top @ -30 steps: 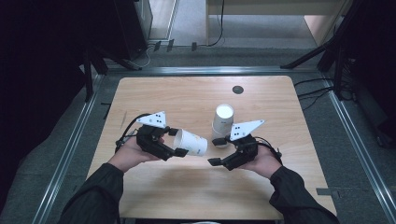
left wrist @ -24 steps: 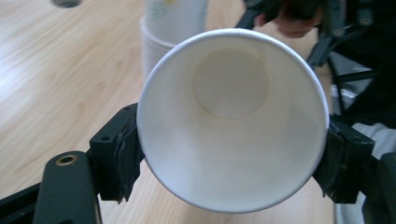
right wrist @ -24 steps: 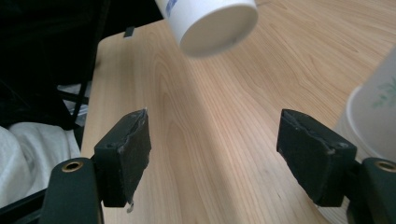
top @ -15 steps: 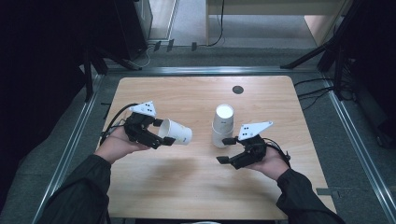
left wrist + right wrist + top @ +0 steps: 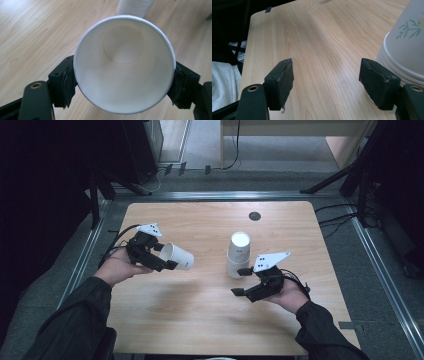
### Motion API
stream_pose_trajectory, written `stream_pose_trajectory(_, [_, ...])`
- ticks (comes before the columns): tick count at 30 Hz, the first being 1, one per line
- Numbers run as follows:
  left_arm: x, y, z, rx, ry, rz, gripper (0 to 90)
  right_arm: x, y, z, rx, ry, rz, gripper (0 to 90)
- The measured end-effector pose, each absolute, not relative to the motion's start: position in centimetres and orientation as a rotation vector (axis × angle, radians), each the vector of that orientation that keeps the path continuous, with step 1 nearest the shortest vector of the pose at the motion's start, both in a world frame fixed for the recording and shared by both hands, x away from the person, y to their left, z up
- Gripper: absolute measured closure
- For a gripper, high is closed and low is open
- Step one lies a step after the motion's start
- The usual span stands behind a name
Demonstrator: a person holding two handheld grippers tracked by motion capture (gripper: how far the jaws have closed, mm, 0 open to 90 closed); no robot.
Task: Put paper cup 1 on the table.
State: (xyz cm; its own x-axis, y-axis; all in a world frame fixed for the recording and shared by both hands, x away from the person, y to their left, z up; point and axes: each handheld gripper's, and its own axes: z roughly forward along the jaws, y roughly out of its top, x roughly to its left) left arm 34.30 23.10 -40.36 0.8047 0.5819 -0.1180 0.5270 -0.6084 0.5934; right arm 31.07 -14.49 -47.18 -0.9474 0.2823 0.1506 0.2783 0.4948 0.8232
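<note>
Paper cup lies sideways, clamped in the left claw, while the right claw gapes wide beside the cup stack.

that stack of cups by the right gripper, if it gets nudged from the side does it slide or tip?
Probably tips: the stack stands tall and narrow, upside down on the table. It looks like thin paper, so likely light and easy to shove. The rims nest loosely in the right gripper view, so the top cups may shift or separate. The right gripper is open beside it.
</note>
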Motion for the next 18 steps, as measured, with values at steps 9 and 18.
stream_pose_trajectory(9, [35.9, 23.7, -40.9, 2.435, 0.933, 0.131, 22.0, 31.1, -14.5, -47.3, 0.496, 2.724, 1.503, 28.5])
stream_pose_trajectory(18, [37.8, 24.2, -41.4, 2.518, 1.032, 0.151, 22.1, 31.0, -14.4, -47.4, 0.492, 2.726, 1.500, 28.5])
